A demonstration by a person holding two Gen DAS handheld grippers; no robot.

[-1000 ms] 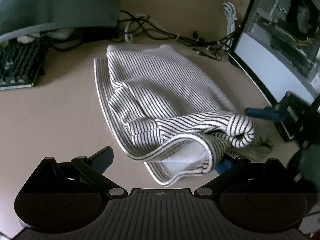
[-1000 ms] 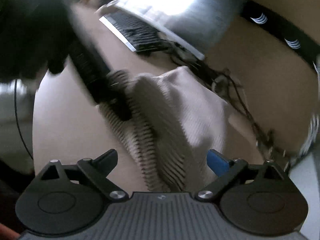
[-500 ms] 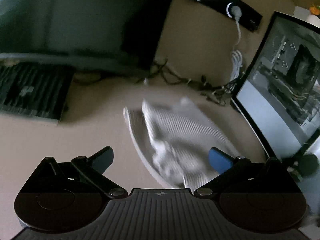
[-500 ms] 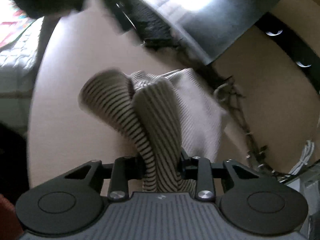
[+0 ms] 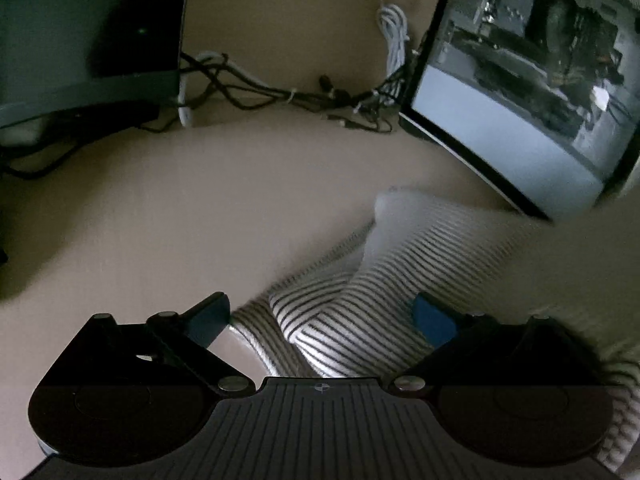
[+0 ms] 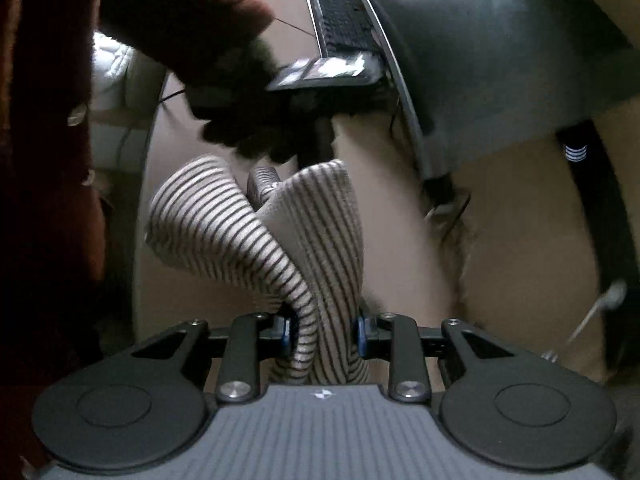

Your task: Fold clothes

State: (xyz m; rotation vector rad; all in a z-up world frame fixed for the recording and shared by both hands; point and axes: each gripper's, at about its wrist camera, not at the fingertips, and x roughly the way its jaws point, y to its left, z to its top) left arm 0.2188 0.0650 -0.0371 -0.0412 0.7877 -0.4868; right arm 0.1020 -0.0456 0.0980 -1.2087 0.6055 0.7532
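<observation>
A white garment with thin dark stripes [image 6: 224, 220] hangs bunched from my right gripper [image 6: 324, 332], which is shut on a thick fold of it, above the beige desk [image 6: 400, 240]. In the left wrist view the same striped garment [image 5: 420, 248] rises from the desk toward the lower right, blurred by motion. My left gripper [image 5: 320, 312] is open, its fingers wide apart, with a striped fold lying between them and neither pad pressing on it. A dark gloved hand [image 6: 240, 120] with a red-brown sleeve [image 6: 180, 8] holds the left gripper just beyond the garment.
A tangle of cables [image 5: 300, 96] runs along the back of the desk [image 5: 180, 208]. A large glass-fronted panel [image 5: 520, 120] stands at the right and a dark monitor [image 5: 80, 20] at the back left. A keyboard [image 6: 340, 16] lies under the monitor.
The right gripper closed on a fold of the striped garment and raised it off the desk. The left gripper stayed open and shifted, so the garment now sits at its lower right.
</observation>
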